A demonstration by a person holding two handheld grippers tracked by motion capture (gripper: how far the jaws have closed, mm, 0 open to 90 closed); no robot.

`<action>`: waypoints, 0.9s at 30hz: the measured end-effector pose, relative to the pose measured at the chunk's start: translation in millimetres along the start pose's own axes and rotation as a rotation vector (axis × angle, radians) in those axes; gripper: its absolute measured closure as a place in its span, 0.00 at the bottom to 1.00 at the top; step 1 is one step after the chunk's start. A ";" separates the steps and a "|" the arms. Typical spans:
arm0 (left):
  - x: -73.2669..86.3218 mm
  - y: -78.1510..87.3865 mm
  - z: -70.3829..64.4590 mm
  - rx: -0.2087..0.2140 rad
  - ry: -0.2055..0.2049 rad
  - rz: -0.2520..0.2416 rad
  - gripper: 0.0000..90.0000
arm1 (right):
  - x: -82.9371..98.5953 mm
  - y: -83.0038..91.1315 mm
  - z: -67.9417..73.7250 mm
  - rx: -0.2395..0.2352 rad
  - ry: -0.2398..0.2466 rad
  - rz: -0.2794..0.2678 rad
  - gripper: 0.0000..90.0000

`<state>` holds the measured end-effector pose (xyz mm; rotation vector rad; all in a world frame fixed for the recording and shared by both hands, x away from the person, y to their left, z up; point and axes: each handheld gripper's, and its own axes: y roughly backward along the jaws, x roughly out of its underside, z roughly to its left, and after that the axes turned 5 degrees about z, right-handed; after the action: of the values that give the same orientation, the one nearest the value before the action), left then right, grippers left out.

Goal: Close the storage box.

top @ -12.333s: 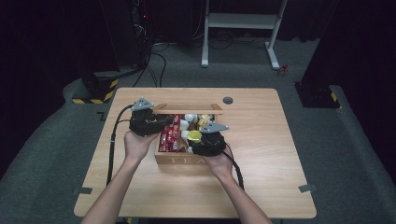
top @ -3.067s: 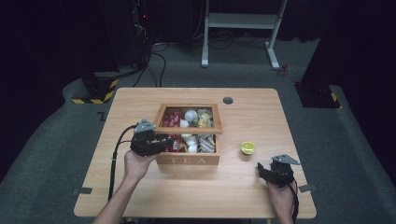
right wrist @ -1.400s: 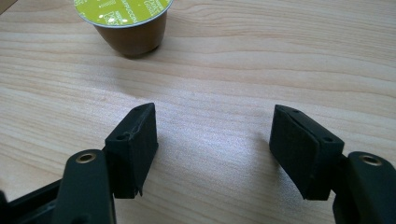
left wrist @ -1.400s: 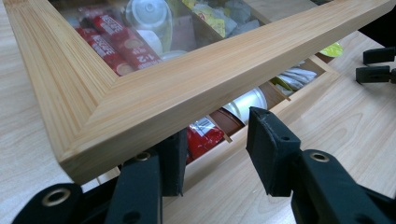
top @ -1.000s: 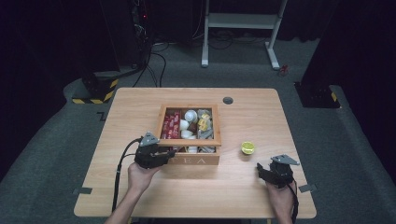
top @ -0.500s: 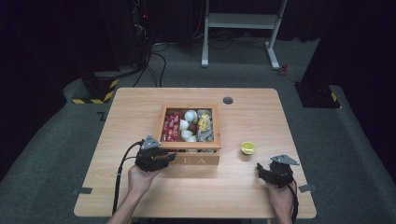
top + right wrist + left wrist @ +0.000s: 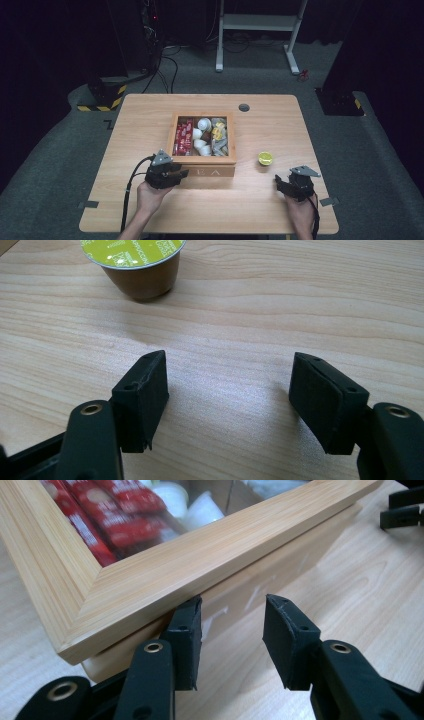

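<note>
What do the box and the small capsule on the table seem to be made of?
The box looks like pale wood with a smooth matte finish: straight grain and a mitred corner joint show on its frame. The capsule seems to be brown plastic, slightly glossy, with a printed green lid, probably foil.

Wooden box (image 7: 202,161) lid shut; green-lidded capsule (image 7: 265,158) upright just right.

Box (image 7: 165,575): cut by the top and left edges of my left gripper view; white lettering on its front is blurred.
Capsule (image 7: 134,262): its far rim is cut by the top edge; the lid print is unreadable.
Box contents (image 7: 202,136): too small to name from above.
</note>
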<state>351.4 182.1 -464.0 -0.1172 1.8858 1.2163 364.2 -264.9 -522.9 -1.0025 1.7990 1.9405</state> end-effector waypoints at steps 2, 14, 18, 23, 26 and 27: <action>2.3 -0.4 -0.3 0.002 0.003 0.003 0.65 | 0.0 0.0 -0.1 0.000 0.000 0.000 0.35; 9.9 14.6 2.1 -0.012 0.023 -0.062 0.62 | 0.0 0.0 0.0 0.000 0.000 0.000 0.35; 11.2 24.5 7.3 -0.024 0.037 -0.089 0.61 | 0.0 0.0 0.0 0.000 0.000 0.000 0.35; 12.1 34.4 16.3 -0.056 0.051 -0.115 0.60 | 0.0 0.0 0.0 -0.001 -0.002 0.000 0.35; 13.2 38.8 21.7 -0.068 0.059 -0.124 0.59 | 0.0 0.0 0.0 0.000 0.000 0.000 0.36; 13.7 39.8 22.9 -0.073 0.064 -0.126 0.59 | 0.0 0.0 0.0 0.000 0.000 0.000 0.36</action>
<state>337.2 225.5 -449.2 -0.3136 1.8600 1.2082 364.2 -264.9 -522.9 -1.0023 1.7989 1.9408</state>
